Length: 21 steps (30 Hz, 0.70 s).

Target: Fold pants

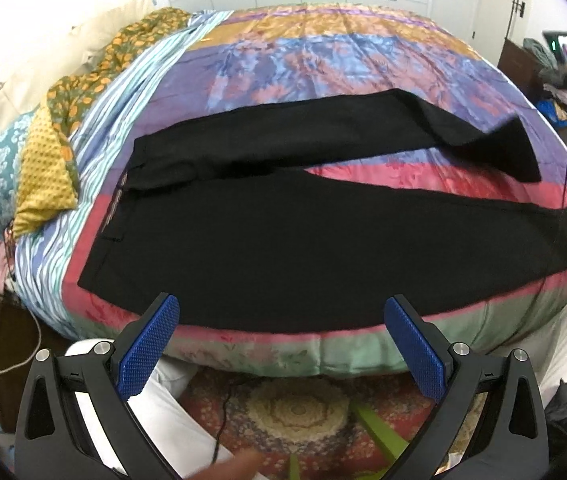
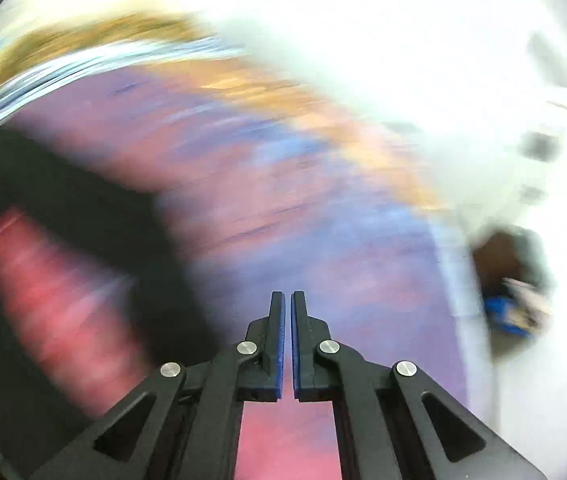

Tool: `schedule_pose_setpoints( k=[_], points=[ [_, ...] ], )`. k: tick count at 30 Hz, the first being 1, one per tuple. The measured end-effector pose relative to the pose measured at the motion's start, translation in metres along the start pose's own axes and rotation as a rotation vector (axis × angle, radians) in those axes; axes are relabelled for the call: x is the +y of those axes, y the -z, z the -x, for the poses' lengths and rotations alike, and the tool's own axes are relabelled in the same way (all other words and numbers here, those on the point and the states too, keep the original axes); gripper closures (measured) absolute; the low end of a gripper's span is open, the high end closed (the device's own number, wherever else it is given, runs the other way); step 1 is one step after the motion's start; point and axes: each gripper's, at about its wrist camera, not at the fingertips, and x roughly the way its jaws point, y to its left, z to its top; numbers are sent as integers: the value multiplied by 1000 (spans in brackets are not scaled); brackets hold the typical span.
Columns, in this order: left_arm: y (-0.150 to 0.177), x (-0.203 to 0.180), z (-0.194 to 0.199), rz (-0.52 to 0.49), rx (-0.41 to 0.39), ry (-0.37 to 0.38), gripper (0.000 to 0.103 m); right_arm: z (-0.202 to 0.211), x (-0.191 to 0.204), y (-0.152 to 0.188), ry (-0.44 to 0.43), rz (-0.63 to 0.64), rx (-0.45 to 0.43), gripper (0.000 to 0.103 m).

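**Pants laid out, folding barely begun**

The black fabric pants [image 1: 283,232] lie flat on the multicoloured patchwork bedspread [image 1: 323,60], waistband toward the pillows, the two legs splayed apart toward the far side of the bed. I see no fold made yet; judging by this, nearly the whole task remains, starting with laying one leg over the other. The left gripper [image 1: 282,320] hovers just off the pants' near edge, fingers spread wide, holding nothing. The right gripper [image 2: 287,296] is pressed together with nothing visible between its fingers, beyond the leg cuffs. Its view is heavily motion-blurred, so the cuffs and surroundings there are hard to make out.
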Motion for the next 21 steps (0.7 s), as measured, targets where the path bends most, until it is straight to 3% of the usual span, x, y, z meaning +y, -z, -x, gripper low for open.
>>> schedule_pose_setpoints(
  k=[2, 3, 5, 6, 7, 10, 12, 15, 17, 19, 21],
  points=[
    [-1, 3, -1, 13, -7, -1, 1, -42, -77, -12, 159, -161, 125, 99],
    [-1, 5, -3, 23, -7, -1, 1, -51, -100, -11, 213, -223, 171, 93],
    [1, 13, -9, 54, 8, 9, 1, -47, -125, 1, 261, -310, 181, 65],
    [1, 15, -13, 64, 17, 16, 1, -40, -122, 8, 245, -316, 163, 29],
    [2, 19, -19, 76, 34, 28, 1, -30, -109, 19, 193, -295, 138, 6],
    [4, 20, -28, 82, 57, 42, 1, -1, -45, 48, -93, -158, 122, 5],
    [3, 18, -28, 75, 55, 40, 1, 37, 21, 78, -317, -24, 107, 5],
    [2, 9, -27, 66, 53, 48, 1, 91, 112, 126, -549, 180, 66, 7],
    [1, 1, -24, 47, 52, 59, 1, 108, 162, 150, -626, 316, 56, 7],
    [0, -3, -21, 25, 45, 55, 1, 104, 191, 169, -572, 417, 60, 8],
    [0, -5, -17, 12, 35, 43, 1, 83, 192, 179, -509, 391, 96, 8]
  ],
)
